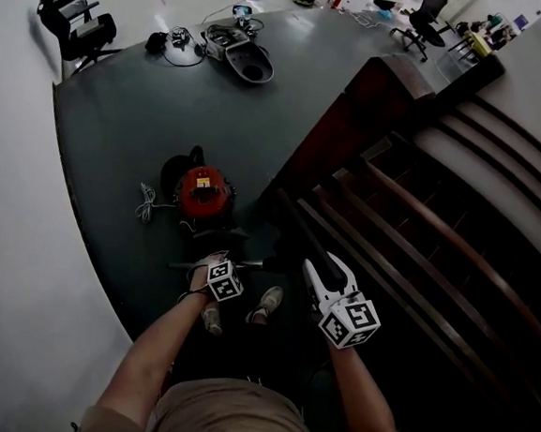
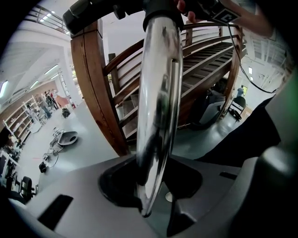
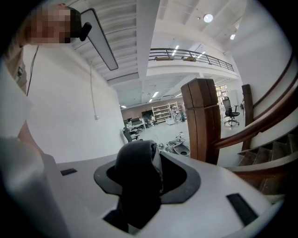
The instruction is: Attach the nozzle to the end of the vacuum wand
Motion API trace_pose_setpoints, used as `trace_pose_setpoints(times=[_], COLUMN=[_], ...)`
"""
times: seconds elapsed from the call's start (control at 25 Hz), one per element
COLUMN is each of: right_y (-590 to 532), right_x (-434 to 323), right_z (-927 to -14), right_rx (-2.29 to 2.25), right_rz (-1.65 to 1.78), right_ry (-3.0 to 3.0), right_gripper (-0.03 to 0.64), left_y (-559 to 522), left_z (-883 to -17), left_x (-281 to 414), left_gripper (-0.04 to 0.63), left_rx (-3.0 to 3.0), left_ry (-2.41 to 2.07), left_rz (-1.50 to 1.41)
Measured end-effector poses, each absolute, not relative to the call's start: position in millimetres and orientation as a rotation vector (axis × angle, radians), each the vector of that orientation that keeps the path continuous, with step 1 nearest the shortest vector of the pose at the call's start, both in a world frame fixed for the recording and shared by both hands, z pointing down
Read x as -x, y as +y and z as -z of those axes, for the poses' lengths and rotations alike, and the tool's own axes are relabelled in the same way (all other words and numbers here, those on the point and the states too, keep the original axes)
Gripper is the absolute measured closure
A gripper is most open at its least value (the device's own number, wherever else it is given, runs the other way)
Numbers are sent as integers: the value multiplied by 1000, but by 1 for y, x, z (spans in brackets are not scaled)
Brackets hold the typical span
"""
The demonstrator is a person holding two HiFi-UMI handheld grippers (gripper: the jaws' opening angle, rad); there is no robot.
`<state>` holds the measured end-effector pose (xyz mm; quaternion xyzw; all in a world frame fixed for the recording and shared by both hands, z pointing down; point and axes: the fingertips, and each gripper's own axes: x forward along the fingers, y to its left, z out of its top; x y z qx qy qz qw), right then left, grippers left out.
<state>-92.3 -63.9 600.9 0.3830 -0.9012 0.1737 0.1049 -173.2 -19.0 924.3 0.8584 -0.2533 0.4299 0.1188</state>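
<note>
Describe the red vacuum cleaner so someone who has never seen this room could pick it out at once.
Find the wooden staircase on the right and follow its end post down to the grey floor. Left of its foot stands the vacuum cleaner, a white cord beside it. Its round red body sets it apart from the grey machine farther back.

Glossy metal wand (image 2: 158, 93), matt black end piece (image 3: 137, 176), varnished wooden stair post (image 2: 95, 79).

hand-held grippers (image 1: 215, 262) (image 1: 328, 262) 2 | wand (image 2: 158, 93) 1 | nozzle (image 3: 137, 181) 1 | vacuum (image 1: 202, 192) 1
</note>
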Motion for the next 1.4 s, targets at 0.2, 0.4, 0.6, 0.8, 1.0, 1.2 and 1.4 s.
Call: trace_pose_setpoints(times=[0.2, 0.4, 0.6, 0.8, 1.0, 1.2, 1.4], right_y=[-65, -75, -74, -78, -74, -77, -81], right_x=[96, 95, 88, 89, 81, 79, 78], right_z=[-605, -614, -619, -620, -624, -627, -628], right_rx=[-1126, -1119, -1107, -1078, -1107, -1102, -1079], right_rz=[-519, -563, -582, -589, -604, -600, -625], right_ry=[-2660, -2658, -2664, -2659, -2670, -2674, -2692], right_gripper=[449, 449, 449, 449, 449, 451, 451], left_y=[-22, -27, -25, -23, -23, -28, -26], left_z=[-923, -923, -925, -927, -929, -930, -929], left_x=[177, 175, 170, 167, 164, 159, 155], left_gripper=[454, 454, 455, 456, 456, 457, 460], left_rx=[-2484, -2458, -2471, -2458, -2456, -2428, -2462], left_ry=[-748, -787, -756, -740, -708, -748, -721], left_rz=[-1253, -1233, -1259, -1277, -1322, -1277, -1297])
